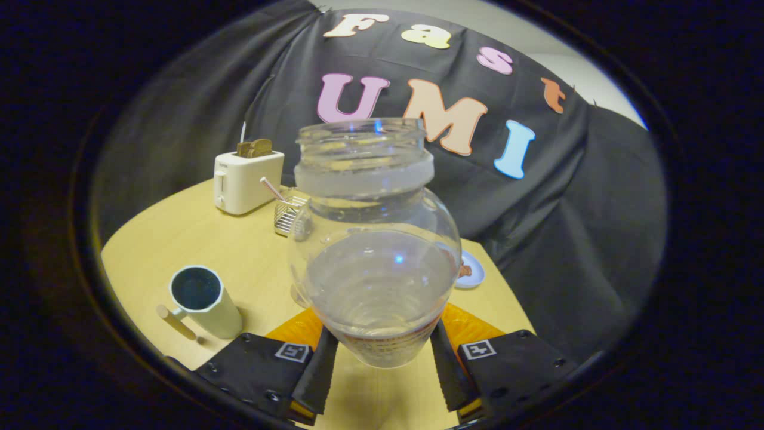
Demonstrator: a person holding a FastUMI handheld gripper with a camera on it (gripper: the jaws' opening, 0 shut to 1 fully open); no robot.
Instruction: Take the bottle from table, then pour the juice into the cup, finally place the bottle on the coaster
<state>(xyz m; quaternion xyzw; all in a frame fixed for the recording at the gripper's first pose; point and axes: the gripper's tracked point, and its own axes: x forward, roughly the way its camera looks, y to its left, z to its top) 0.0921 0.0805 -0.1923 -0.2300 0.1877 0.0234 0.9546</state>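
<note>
A clear bottle [373, 251] with a wide open mouth and a round belly stands upright between my fingers, with clear liquid showing in its lower part. My gripper [382, 343] is shut on its base, one finger [316, 373] pressing each side. A shadow on the table lies under the bottle's bottom. A pale cup [206, 301] with a dark inside and a wooden handle stands on the table, ahead of the left finger. A small round coaster [473, 272] lies beyond the bottle on the right, partly hidden by it.
On the light wooden table [197, 239], a white toaster [248, 179] holding bread stands at the far side. Next to it is a wire basket [287, 216] with a straw. The table's edge runs close behind the coaster on the right.
</note>
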